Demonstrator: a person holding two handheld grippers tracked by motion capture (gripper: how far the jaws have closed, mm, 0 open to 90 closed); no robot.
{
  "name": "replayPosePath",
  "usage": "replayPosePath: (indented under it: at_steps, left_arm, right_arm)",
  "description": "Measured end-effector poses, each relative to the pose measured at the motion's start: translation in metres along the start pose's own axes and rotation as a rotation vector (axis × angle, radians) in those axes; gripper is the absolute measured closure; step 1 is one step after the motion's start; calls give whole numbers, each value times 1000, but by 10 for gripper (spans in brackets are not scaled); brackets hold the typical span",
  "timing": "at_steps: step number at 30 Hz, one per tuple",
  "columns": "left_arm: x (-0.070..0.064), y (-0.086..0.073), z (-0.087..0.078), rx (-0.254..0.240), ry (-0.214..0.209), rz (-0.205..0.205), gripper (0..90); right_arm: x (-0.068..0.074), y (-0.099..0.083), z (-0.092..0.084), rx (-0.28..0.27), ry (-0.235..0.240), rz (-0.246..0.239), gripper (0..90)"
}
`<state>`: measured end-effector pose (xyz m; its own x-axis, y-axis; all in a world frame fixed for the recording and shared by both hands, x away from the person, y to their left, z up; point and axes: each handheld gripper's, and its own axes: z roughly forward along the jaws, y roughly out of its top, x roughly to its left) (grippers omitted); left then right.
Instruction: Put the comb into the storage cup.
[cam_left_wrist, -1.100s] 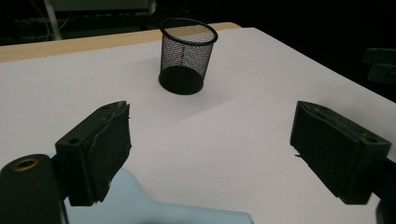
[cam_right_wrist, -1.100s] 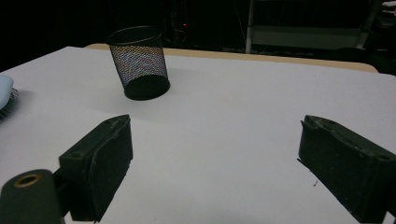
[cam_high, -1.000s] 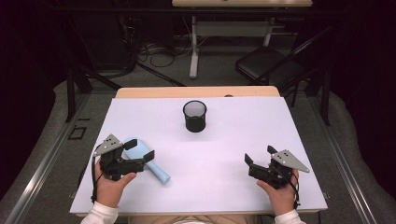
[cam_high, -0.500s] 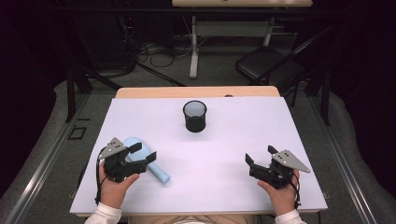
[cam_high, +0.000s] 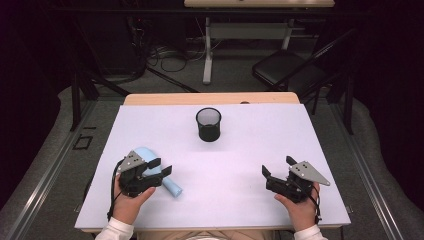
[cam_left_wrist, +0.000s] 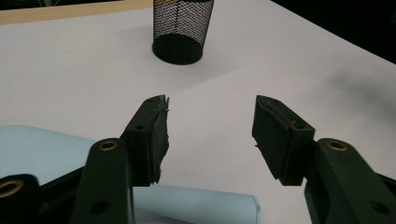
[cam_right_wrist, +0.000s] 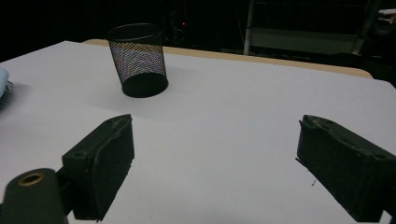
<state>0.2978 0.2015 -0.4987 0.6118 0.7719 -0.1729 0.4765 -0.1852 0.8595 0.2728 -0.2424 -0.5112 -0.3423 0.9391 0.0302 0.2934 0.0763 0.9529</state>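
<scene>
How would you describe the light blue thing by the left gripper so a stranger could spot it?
On the white table, look at the near left corner, where the left gripper hovers. Under it lies a pale blue tube, flat on its side. It is the one coloured thing there; the black mesh cup stands upright farther back.

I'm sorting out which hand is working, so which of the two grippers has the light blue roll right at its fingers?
The left gripper: the light blue roll lies under its fingers, which have just been closing. The right gripper sits open over bare table, far from the roll.
</scene>
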Motion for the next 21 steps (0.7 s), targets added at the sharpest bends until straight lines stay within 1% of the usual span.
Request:
replayPosePath:
  at_steps: [1,2,8,10,13,15,17,18,19,21]
  left_arm:
    - [-1,-1,0,3,0,-10,499]
    - [-1,-1,1,5,-3,-11,527]
    - [-4,-6,9,38,21,-25,587]
    - [-6,-7,11,47,30,-22,610]
    - [-9,-9,14,65,43,-6,655]
    - [-10,-9,17,75,47,-1,664]
    - [-12,-10,20,87,48,2,709]
    - [-13,-10,21,84,44,-1,709]
    - [-14,-10,21,84,44,6,720]
    - [-17,-10,23,84,48,15,764]
  right_arm:
    - [0,0,0,1,2,-1,107]
    - [0,0,0,3,2,-1,107]
    - [0,0,0,4,5,-3,110]
    - [0,0,1,2,5,-4,112]
    - [0,-1,1,6,5,-1,114]
    - [0,-1,0,8,5,-1,115]
    - [0,-1,1,8,6,-2,119]
    - [0,-1,1,8,6,-2,119]
    - [0,-1,1,8,6,-2,120]
    - [1,-1,1,10,10,-3,121]
